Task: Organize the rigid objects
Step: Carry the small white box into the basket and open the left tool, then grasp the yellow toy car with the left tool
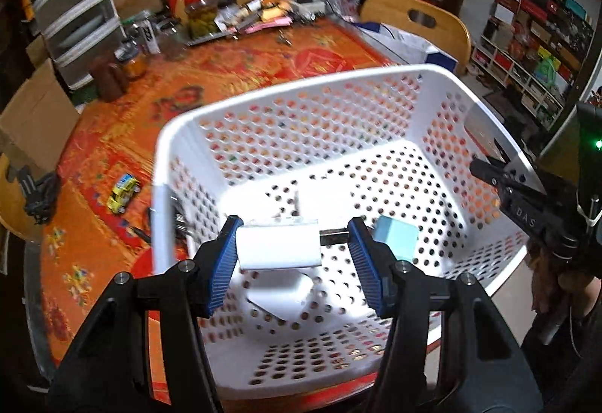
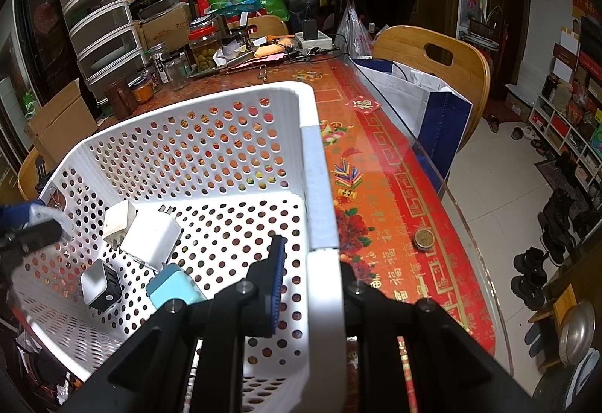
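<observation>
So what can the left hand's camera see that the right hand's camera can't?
Only the left wrist view shows the yellow toy car on the table and the left gripper holding a white charger. Only the right wrist view shows the coin and the right gripper shut on the basket's rim. Both show the white basket and the blue cube inside it.

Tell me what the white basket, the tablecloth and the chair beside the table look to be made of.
White basket: moulded plastic, semi-gloss, judging by its uniform punched holes and rounded rim. Tablecloth: printed red and orange sheet, likely vinyl or fabric, under a clear cover whose edge shows. Chair: light wood, probably lacquered, with visible grain and sheen.
</observation>
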The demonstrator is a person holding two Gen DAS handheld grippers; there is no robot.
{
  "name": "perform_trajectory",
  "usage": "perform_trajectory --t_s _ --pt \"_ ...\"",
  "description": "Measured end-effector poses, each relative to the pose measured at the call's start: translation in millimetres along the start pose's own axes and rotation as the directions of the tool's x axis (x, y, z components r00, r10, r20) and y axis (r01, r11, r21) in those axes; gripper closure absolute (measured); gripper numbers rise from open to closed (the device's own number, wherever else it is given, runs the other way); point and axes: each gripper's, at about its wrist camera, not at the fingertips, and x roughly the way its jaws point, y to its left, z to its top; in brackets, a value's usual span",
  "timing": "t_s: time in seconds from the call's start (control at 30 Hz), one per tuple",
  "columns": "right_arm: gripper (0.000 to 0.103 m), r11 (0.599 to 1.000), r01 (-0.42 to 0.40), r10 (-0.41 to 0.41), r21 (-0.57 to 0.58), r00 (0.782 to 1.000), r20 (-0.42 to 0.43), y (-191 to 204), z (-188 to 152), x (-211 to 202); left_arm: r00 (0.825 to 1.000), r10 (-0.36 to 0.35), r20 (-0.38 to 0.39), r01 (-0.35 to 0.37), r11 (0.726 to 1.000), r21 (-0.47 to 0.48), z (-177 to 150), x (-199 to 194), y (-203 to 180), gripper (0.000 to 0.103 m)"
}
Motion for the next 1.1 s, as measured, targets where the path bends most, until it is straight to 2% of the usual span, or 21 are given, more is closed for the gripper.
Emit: perform_trajectory --t_s 0.13,0.3,0.5,0.63,0.77,0.87,0.9,0.93,1.0,1.07,1.1 --pt "0.088 1.000 -0.001 0.001 -0.001 1.000 -0.001 -0.1 0.0 -0.1 0.998 -0.037 -0.052 0.037 0.999 0.003 0.5 20.4 -0.7 0.048" --pt "0.088 1.000 0.000 0.000 -0.003 1.000 -0.002 0.7 0.2 0.1 0.995 -0.051 -0.088 0.054 0.998 0.029 -4.5 33.4 -11.3 0.048" --pt "0.088 1.000 -0.001 0.001 -0.003 1.000 -0.002 1.4 0.7 0.3 0.992 -0.058 -0.110 0.059 0.998 0.014 -6.8 42.7 -8.5 0.048" --pt "0.088 1.000 0.000 0.000 -0.002 1.000 -0.003 1.3 0.4 0.1 0.989 -0.106 -0.104 0.106 0.994 -0.006 -7.5 42.3 -4.3 0.047" --pt "0.088 1.000 0.001 -0.001 -0.003 1.000 -0.004 1.3 0.4 0.4 0.994 -0.111 -0.026 0.111 0.994 0.020 -5.3 20.4 -2.5 0.029" --pt "0.088 1.000 0.000 0.000 -0.004 1.000 -0.005 1.4 0.5 0.3 0.994 -0.082 0.079 0.080 0.996 0.025 -3.7 -13.6 10.9 0.026" --pt "0.088 1.000 0.000 0.000 -0.003 1.000 -0.005 0.8 0.4 0.2 0.990 -0.067 0.121 0.065 0.998 0.017 -3.1 -27.4 19.6 0.022" --pt "0.088 1.000 0.000 0.000 -0.004 1.000 -0.005 1.2 0.6 0.4 0.983 -0.035 0.178 0.037 0.999 -0.005 -3.6 -44.8 34.3 0.019" --pt "0.088 1.000 -0.001 0.001 -0.003 1.000 -0.006 0.8 0.1 0.1 0.966 0.032 0.257 -0.018 0.998 -0.057 -3.6 -67.7 60.8 0.000" --pt "0.088 1.000 0.000 0.000 -0.004 1.000 -0.004 1.2 0.0 -0.1 0.943 0.129 0.306 -0.088 0.986 -0.144 -4.1 -82.3 100.7 0.000" --pt "0.088 1.000 -0.001 0.001 -0.003 1.000 -0.004 0.6 -0.1 -0.1 0.942 0.163 0.295 -0.110 0.976 -0.189 -3.4 -80.6 121.2 0.000"
